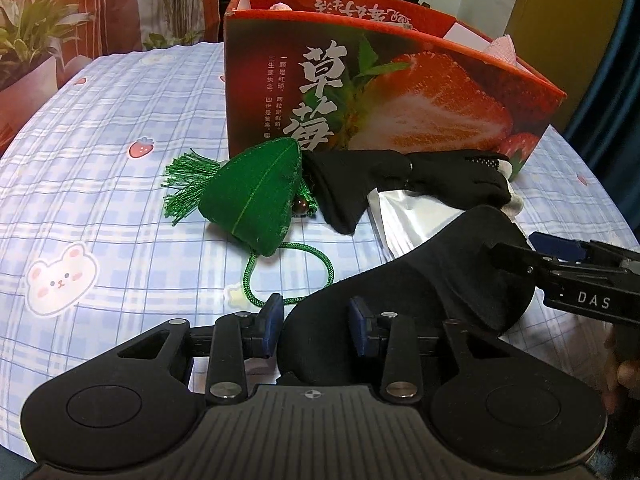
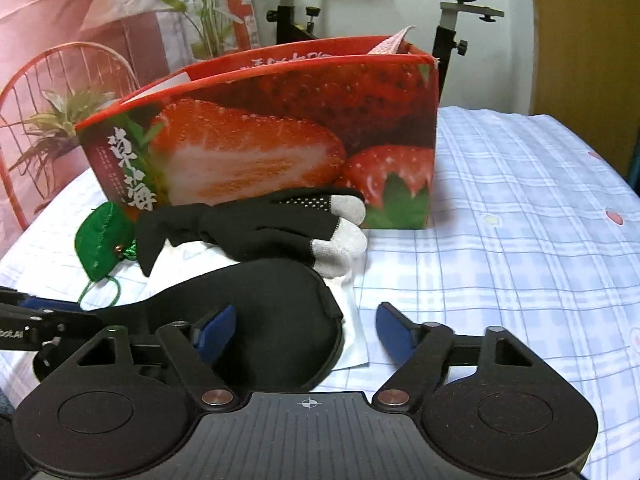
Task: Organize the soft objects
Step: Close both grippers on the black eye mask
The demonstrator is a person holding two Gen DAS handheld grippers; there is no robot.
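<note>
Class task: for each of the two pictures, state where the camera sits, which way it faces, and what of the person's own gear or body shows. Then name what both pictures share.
Left wrist view: sits on the left gripper, looking forward and down across the bed at the strawberry box; its fingers straddle the black eye mask; the right gripper enters from the right.
Right wrist view: sits on the right gripper, facing the box from further right; the left gripper's tip enters at left.
Shared: box, eye mask, black glove, green pouch.
</note>
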